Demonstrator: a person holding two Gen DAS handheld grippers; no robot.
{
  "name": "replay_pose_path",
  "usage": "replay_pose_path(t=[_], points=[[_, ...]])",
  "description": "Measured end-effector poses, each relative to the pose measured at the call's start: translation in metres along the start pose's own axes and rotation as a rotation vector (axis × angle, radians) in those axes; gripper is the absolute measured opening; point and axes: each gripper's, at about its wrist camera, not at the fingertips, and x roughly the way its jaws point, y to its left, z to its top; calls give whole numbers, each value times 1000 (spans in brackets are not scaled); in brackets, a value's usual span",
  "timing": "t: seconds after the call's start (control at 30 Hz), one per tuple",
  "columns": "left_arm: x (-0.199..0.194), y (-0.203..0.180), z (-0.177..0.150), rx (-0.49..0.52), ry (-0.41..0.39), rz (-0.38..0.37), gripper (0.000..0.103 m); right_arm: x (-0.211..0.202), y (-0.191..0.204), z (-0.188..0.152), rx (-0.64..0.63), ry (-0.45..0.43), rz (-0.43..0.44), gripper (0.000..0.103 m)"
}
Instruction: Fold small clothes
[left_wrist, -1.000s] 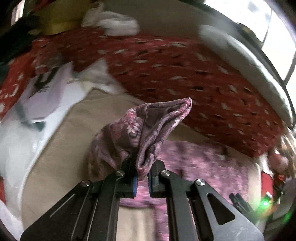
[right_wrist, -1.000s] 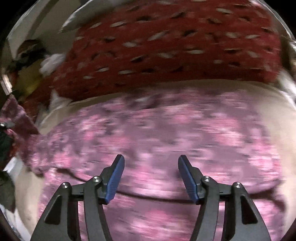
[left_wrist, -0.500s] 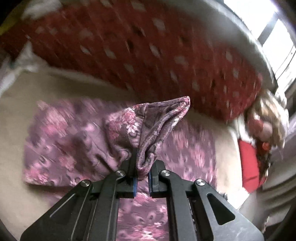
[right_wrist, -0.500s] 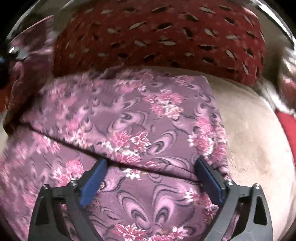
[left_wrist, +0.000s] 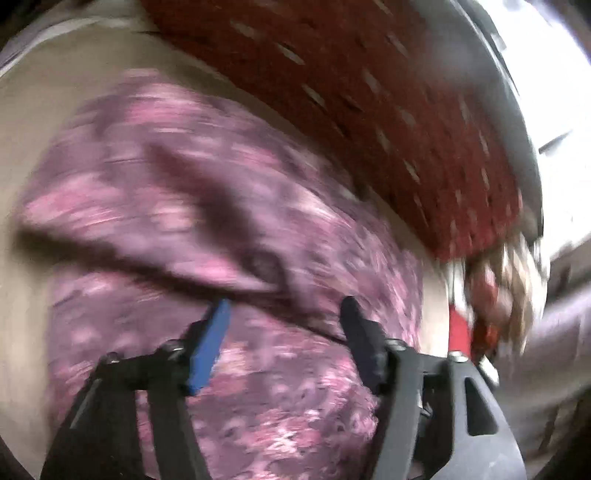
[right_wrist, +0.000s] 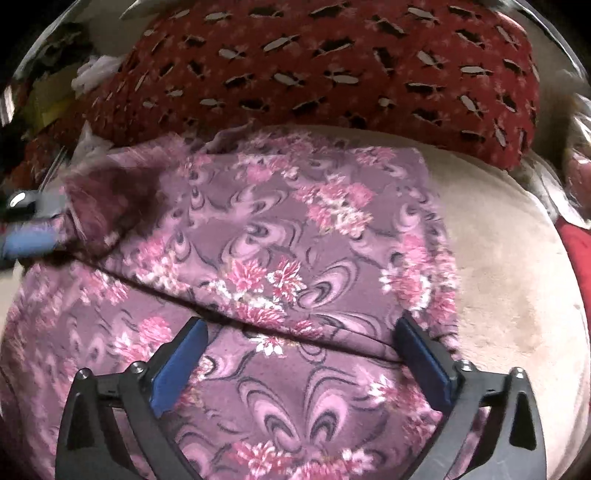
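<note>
Lying across a beige cushion (right_wrist: 509, 280) is the purple floral garment (right_wrist: 280, 236), its upper layer already brought over the lower one so that a fold edge (right_wrist: 258, 325) is running from nine o'clock down towards four o'clock in the right wrist view; a red patterned blanket (right_wrist: 332, 62) is bunching behind it at twelve o'clock. One fold looks to be finishing, with the release being the step in hand. Working over the cloth, the left claw (left_wrist: 284, 321) is standing apart with nothing between its pads; its jaws have just been opening, and the bunched corner it was pinching is now lying on the garment, though heavy blur is hiding exactly how that corner is settling. Hovering just above the fold edge, the right claw (right_wrist: 299, 339) is spread as wide as it goes, its jaws having just been opening too, and it is gripping nothing. Next, the move is probably calling for a fresh pinch on a side edge, likely near three o'clock, and a carry across to halve the garment again, keeping the layers from sliding.
</note>
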Motion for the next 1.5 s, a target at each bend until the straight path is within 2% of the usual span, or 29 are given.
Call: replay_pose_path(t=[0.13,0.23,0.33,0.37,0.43,0.47,0.5,0.57,0.7,0.83,1.0,1.13,1.23,1.4,1.5], points=[[7,43,2,-134,2,12,63,-26,0,17,142,-94,107,99],[11,52,9,-154,-6,-16,63,-15,11,34,215,-60,207,99],[9,47,12,-113,-31,18,63,8,26,45,271,-8,273,94],[9,47,13,-110,-24,16,63,17,33,49,294,8,313,85],[12,49,14,-104,-25,19,63,31,42,53,316,36,373,58],[12,48,14,-101,-28,23,63,38,48,54,313,55,399,33],[12,48,15,-96,-30,28,63,39,53,54,304,64,398,15],[15,47,17,-85,-27,38,63,37,55,55,286,44,397,10],[20,42,18,-74,-28,53,63,1,27,62,294,-107,399,5],[19,42,15,-75,-29,61,63,-20,-12,67,318,-181,328,5],[19,43,12,-68,-29,73,63,-13,-75,52,409,-171,198,5],[22,41,13,-60,-28,81,63,10,-112,28,486,-99,121,2],[22,41,13,-60,-28,80,63,17,-124,17,514,-88,144,2],[21,33,11,-39,-29,94,63,6,-126,24,548,-117,184,4],[18,7,-4,33,-11,27,64,-5,-133,27,623,-168,205,12]])
